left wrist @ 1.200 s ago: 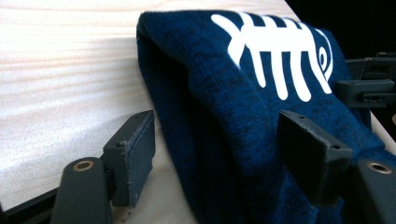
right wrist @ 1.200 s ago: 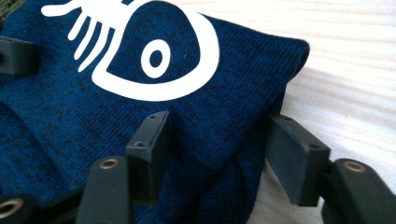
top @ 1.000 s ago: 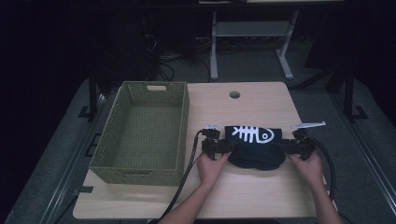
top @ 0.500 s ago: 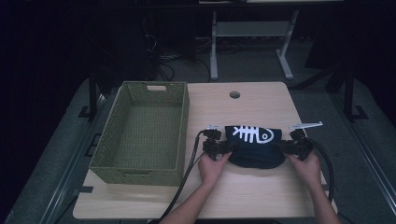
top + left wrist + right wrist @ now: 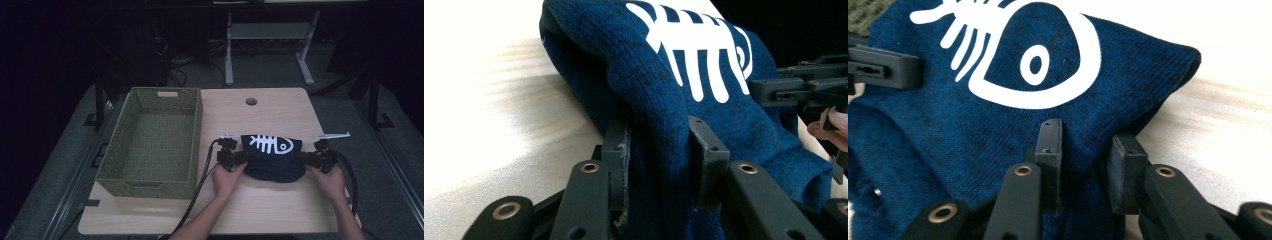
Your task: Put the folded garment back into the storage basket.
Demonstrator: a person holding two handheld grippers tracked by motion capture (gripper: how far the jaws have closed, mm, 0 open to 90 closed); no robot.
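Note:
A folded dark blue knit garment [image 5: 274, 159] with a white fish-skeleton print lies on the wooden table [image 5: 270, 210], right of the basket. My left gripper [image 5: 239, 158] pinches its left edge; in the left gripper view the knit garment [image 5: 664, 100] is bunched between the closed jaws of the left gripper [image 5: 659, 150]. My right gripper [image 5: 311, 159] pinches the right edge; in the right gripper view its pads squeeze a fold of the garment [image 5: 973, 125] at the right gripper [image 5: 1085, 150]. Both sets of jaws have just been closing onto the cloth.
A green woven basket [image 5: 120, 150] stands at the table's left, its inside bare. A round cable hole [image 5: 251, 101] sits near the table's far edge. Cables [image 5: 200, 190] trail from the grippers toward the front edge. Dark floor and a grey desk frame [image 5: 265, 35] lie beyond.
Both grippers' jaws have drawn in on the garment's two ends, and the cloth has bunched slightly between them. The hands have stayed where they were.

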